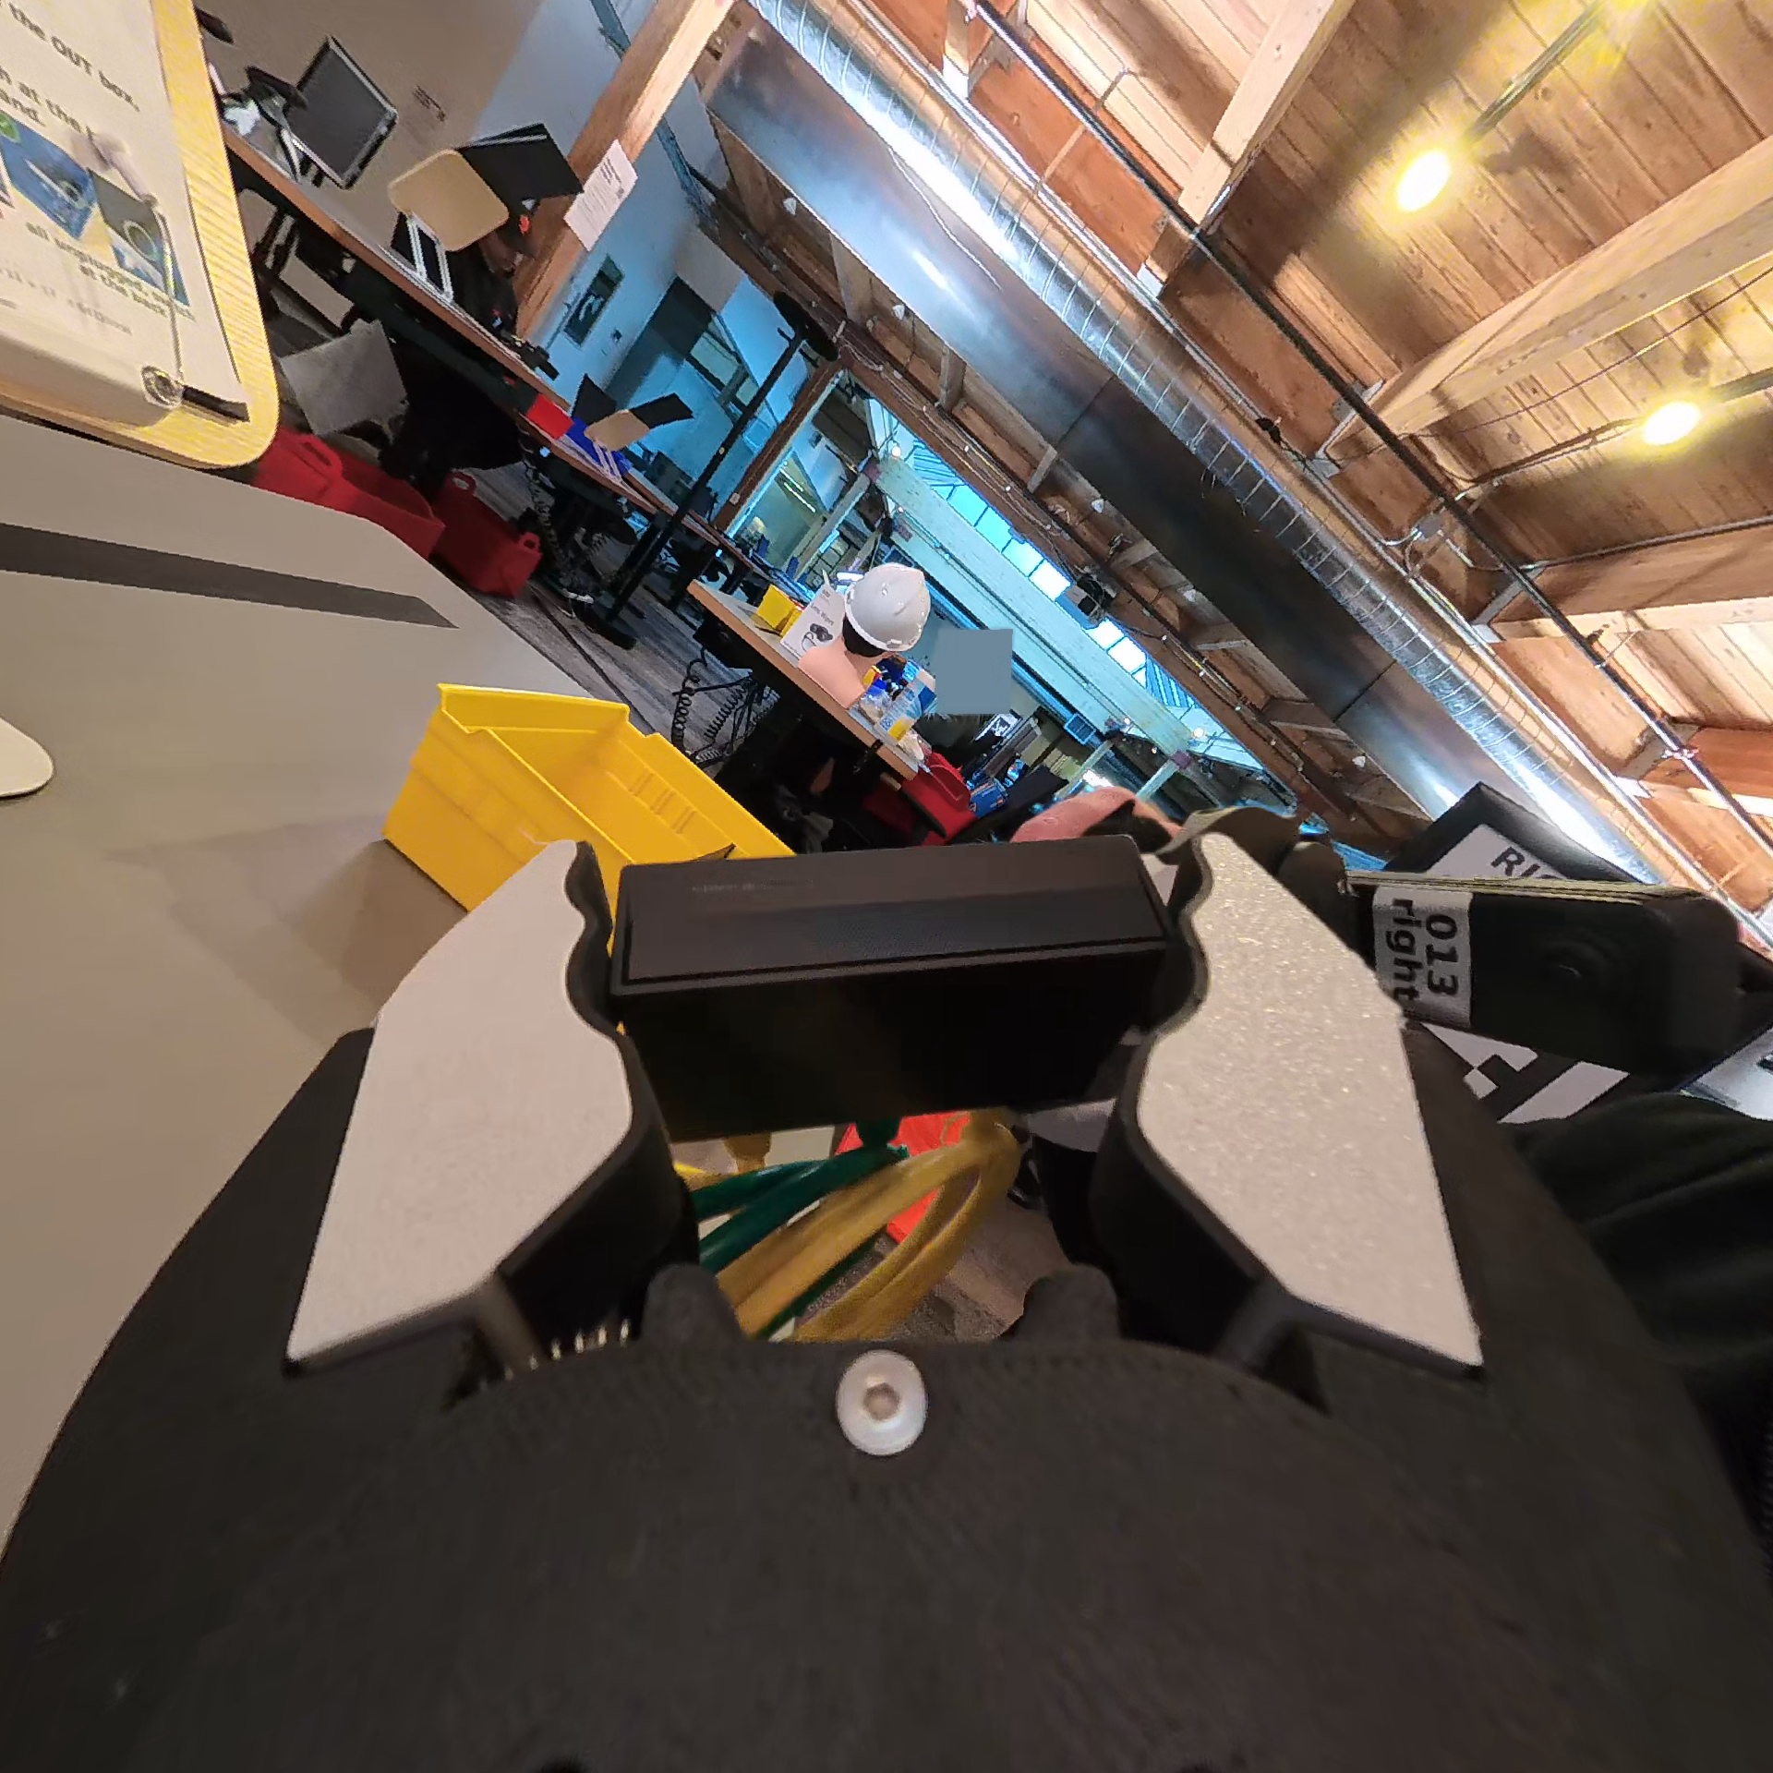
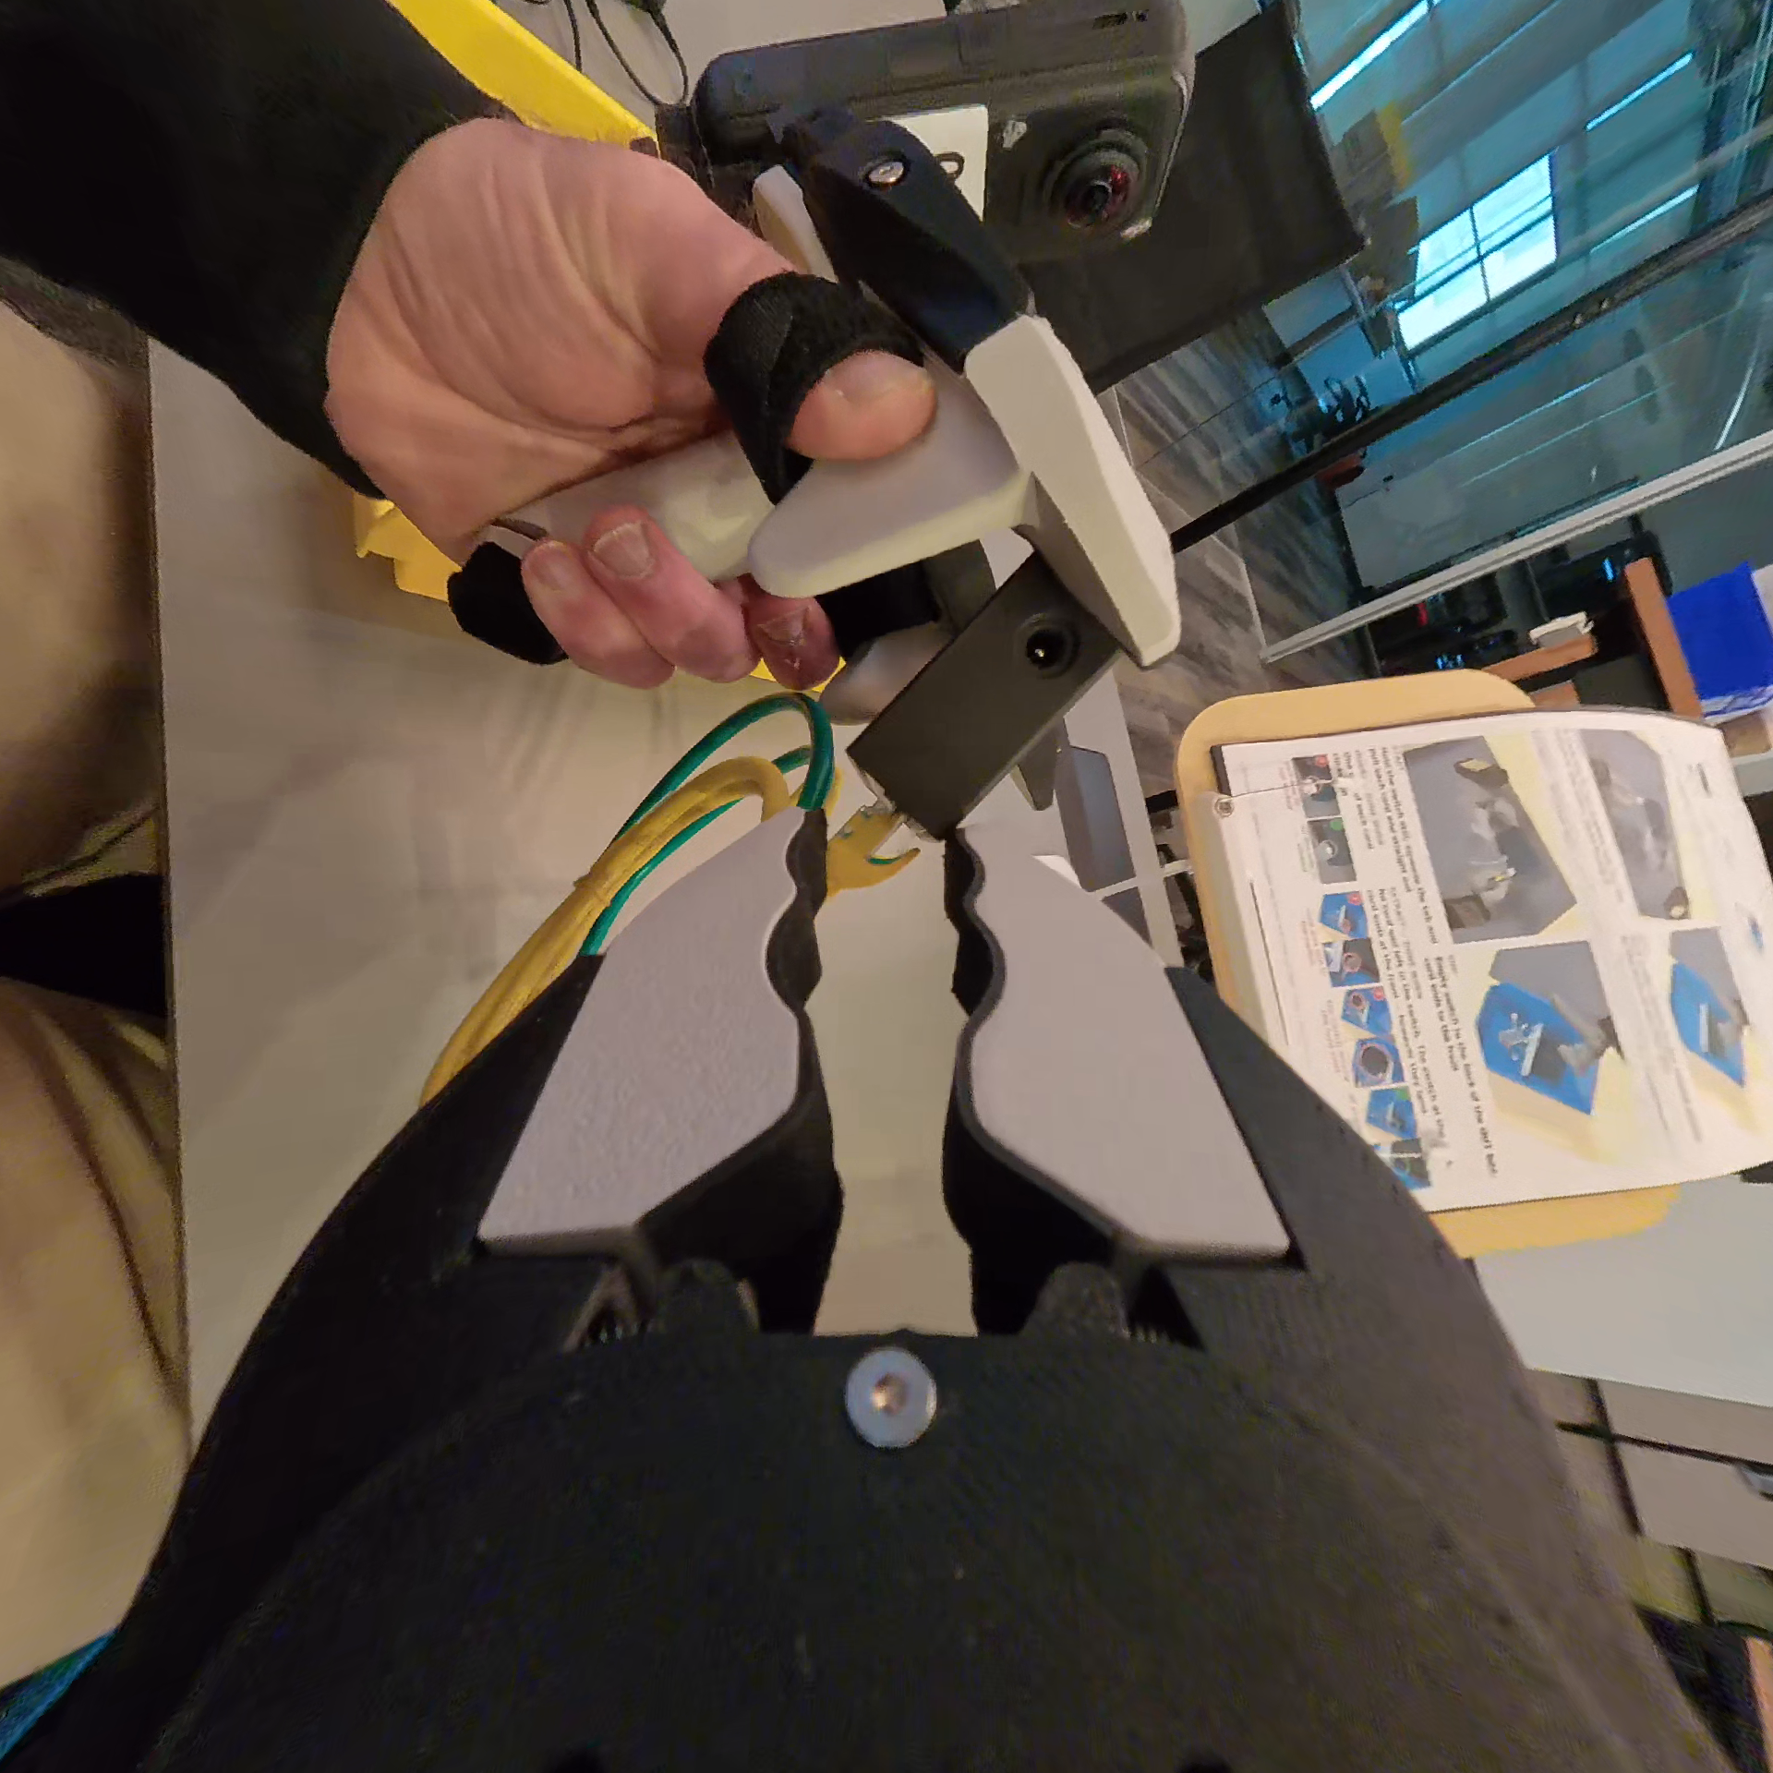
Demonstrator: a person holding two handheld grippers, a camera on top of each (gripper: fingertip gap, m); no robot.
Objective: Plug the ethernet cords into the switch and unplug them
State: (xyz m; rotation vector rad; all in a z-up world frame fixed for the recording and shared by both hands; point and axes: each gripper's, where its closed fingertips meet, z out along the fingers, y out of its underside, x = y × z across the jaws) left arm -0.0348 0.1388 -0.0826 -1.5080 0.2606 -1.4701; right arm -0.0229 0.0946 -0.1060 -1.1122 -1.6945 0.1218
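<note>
My left gripper [image 1: 883, 931] is shut on the black switch [image 1: 883, 969], clamping it by its two ends, raised above the grey table. In the right wrist view a hand holds that gripper, and its fingers [image 2: 1075, 480] grip the switch [image 2: 979, 710]. A yellow plug [image 2: 868, 844] sits at the switch's lower face. My right gripper [image 2: 883, 849] is open, its tips on either side of that plug. Yellow cord [image 2: 672, 825] and green cord [image 2: 729, 739] loop away left. Both show under the switch: yellow [image 1: 921, 1238], green [image 1: 777, 1199].
A yellow bin [image 1: 547, 796] stands on the grey table [image 1: 192, 863] just beyond the switch. A clipboard with an instruction sheet [image 2: 1497, 959] lies to the right in the right wrist view. An orange thing [image 1: 921, 1142] lies below the switch. Other work tables stand farther off. There is about 5 cm between the tips of the two grippers.
</note>
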